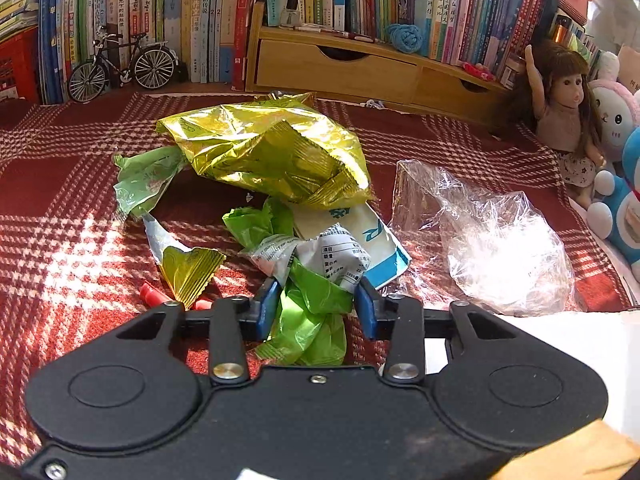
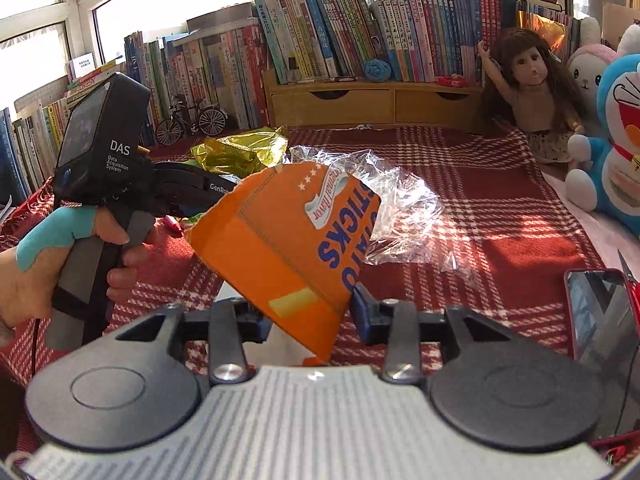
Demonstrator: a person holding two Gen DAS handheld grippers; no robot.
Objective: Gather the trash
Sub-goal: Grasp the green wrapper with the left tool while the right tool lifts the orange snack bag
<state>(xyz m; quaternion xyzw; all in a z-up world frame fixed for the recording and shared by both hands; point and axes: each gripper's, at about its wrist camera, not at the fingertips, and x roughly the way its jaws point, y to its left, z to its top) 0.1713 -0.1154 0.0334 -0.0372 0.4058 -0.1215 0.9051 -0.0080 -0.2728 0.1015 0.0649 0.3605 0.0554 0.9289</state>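
Trash lies heaped on the red plaid cloth [image 1: 80, 208]. Going from the left in the left wrist view: a pale green wrapper [image 1: 140, 184], a small gold wrapper [image 1: 190, 270] over something red, a big crumpled gold foil bag [image 1: 264, 152], a white and blue packet [image 1: 360, 236] under it, and clear cellophane [image 1: 492, 244] at the right. The left gripper [image 1: 316, 308] has a crumpled bright green wrapper [image 1: 312, 320] between its blue pads; the left pad touches it, the right pad stands clear, so the jaws are parted and not clamped.

Only the right wrist view shows the person's left hand [image 2: 60, 264] around that gripper's handle at the far left, and an orange snack box [image 2: 288, 252], tilted, between the fingers of the right gripper [image 2: 308, 312]. Its left pad is hidden behind the box and its right pad sits just beside the box's edge; I cannot tell whether the box is clamped. A phone [image 2: 600, 316] lies at the right edge. Books, a model bicycle [image 1: 120, 66] and a doll [image 1: 568, 120] line the back in both views.
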